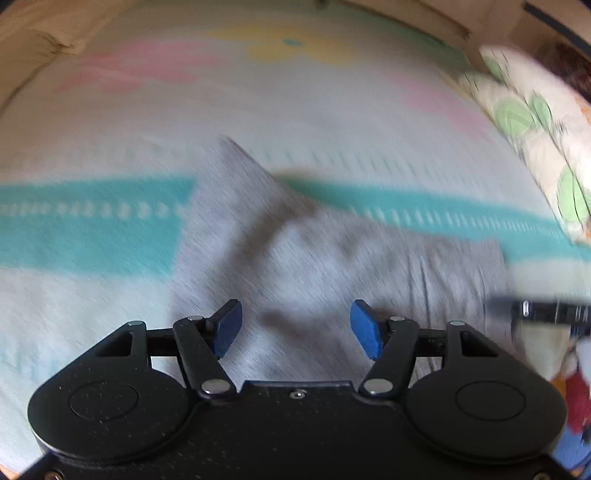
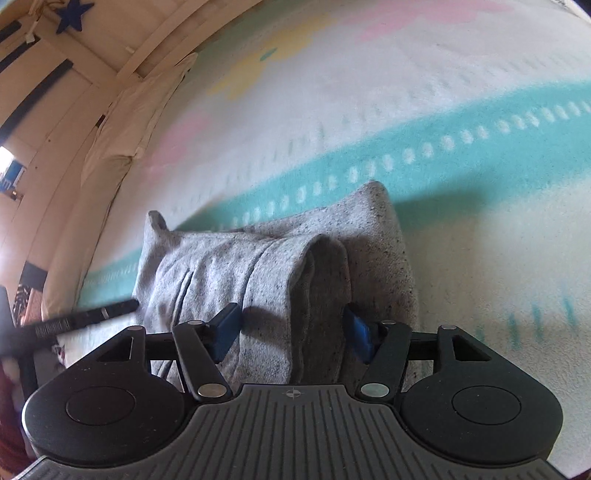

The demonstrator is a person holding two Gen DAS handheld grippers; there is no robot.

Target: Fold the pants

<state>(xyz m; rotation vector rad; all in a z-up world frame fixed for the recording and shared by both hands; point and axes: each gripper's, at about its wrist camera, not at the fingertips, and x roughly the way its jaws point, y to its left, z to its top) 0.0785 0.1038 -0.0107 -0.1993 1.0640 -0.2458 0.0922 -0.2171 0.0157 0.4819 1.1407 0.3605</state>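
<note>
Left gripper [image 1: 296,328] spread wide, holding nothing, above grey pants [image 1: 295,258]; view motion-blurred. Right gripper [image 2: 291,332] also wide, blue pads [image 2: 360,338] straddling raised fold of pants [image 2: 280,273] without pinching it. Pants lie bunched on blanket [image 2: 461,155], across its teal stripe. Pillow [image 1: 535,122] at 2 o'clock in left view.

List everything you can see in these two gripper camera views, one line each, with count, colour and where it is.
Speckled grey fabric pants: one, grey, folded over in layers on the blanket.
Fleece blanket: one, white with teal stripe, pink and yellow patches, under the pants.
Leaf-print pillow: one, white with green leaves, far right of the left view.
Wooden bed frame: one, pale wood, beyond the blanket.
Felt star: one, dark blue, on the frame.
Left gripper: one, black, blue pads, open above the pants.
Right gripper: one, black, blue pads, open astride a fold.
</note>
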